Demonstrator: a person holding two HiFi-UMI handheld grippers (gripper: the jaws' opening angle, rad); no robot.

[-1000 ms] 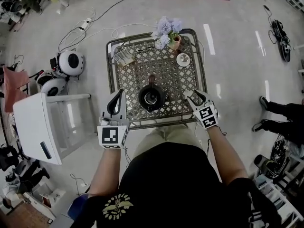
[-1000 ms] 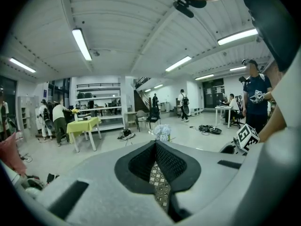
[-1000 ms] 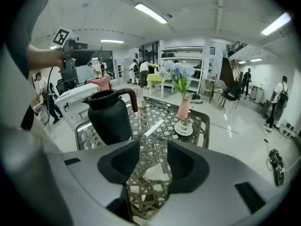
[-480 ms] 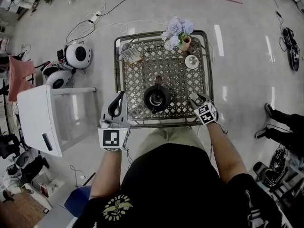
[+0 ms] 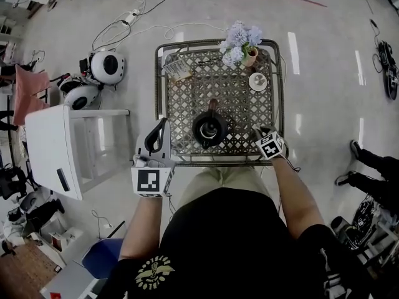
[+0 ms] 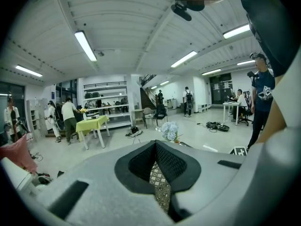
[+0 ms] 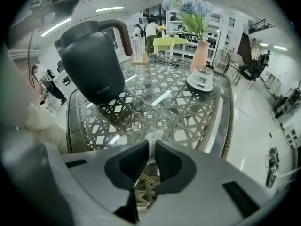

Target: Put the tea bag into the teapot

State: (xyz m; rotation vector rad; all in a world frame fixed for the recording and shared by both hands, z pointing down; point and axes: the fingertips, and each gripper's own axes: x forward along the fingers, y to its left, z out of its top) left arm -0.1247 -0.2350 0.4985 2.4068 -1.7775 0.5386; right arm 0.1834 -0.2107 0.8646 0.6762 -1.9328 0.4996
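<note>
The black teapot (image 5: 209, 128) with a brown handle stands near the front middle of the lattice table (image 5: 187, 104); in the right gripper view the teapot (image 7: 94, 65) rises at the upper left. My right gripper (image 5: 257, 132) is low over the table's front right corner. Its jaws have just been closing, and they now pinch a small white tea bag (image 7: 153, 136) that pokes out beyond my right gripper (image 7: 150, 146). My left gripper (image 5: 156, 143) hovers at the table's front left edge, jaws together and empty, as the left gripper view (image 6: 155, 146) also shows.
A vase of pale blue flowers (image 5: 240, 41) and a small white dish (image 5: 257, 81) stand at the table's back right. A small rack (image 5: 176, 69) sits at the back left. A white cabinet (image 5: 56, 148) is on the floor to the left, with cables and round devices (image 5: 107, 67) behind it.
My right gripper has dropped down to the table's front right corner, and its wide jaws have closed around the tea bag. The left gripper has barely moved.
</note>
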